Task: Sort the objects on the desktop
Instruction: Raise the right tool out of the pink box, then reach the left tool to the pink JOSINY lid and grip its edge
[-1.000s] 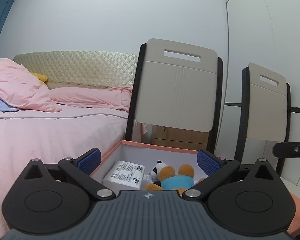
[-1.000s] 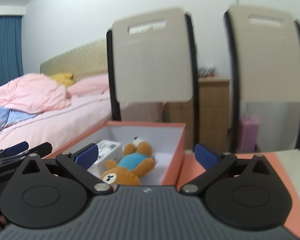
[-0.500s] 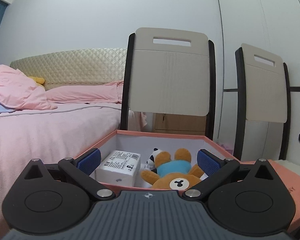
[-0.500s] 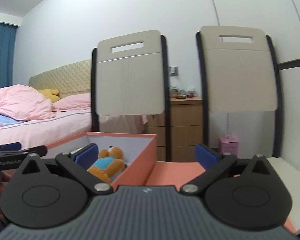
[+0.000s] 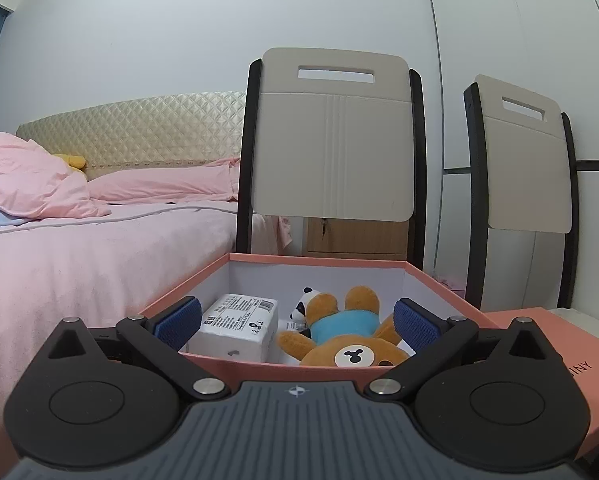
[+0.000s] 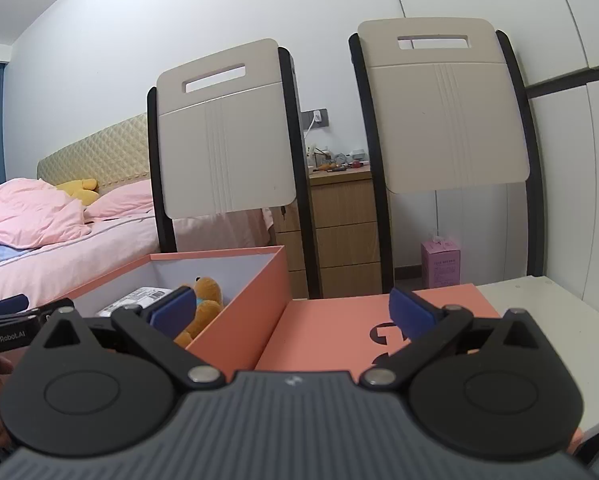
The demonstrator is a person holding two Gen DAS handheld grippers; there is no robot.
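Note:
An open salmon-pink box [image 5: 319, 261] stands in front of me with a brown teddy bear in a blue shirt [image 5: 345, 338], a small panda toy [image 5: 302, 307] and a white labelled packet [image 5: 239, 323] inside. My left gripper [image 5: 297, 320] is open and empty, just before the box's near wall. My right gripper [image 6: 289, 310] is open and empty, over the gap between the box [image 6: 251, 300] and its flat pink lid [image 6: 339, 328]. The bear [image 6: 203, 304] and the packet [image 6: 139, 298] show in the right wrist view too.
The lid [image 5: 559, 344] lies right of the box on a white table [image 6: 547, 308]. Two folding chairs [image 6: 227, 144] [image 6: 447, 108] stand behind. A pink bed [image 5: 79, 248] is to the left, a wooden dresser [image 6: 339, 232] behind.
Both grippers have drawn back and lowered; the box now sits a little farther off. The right gripper has swung to the right, toward the lid. Both stay open.

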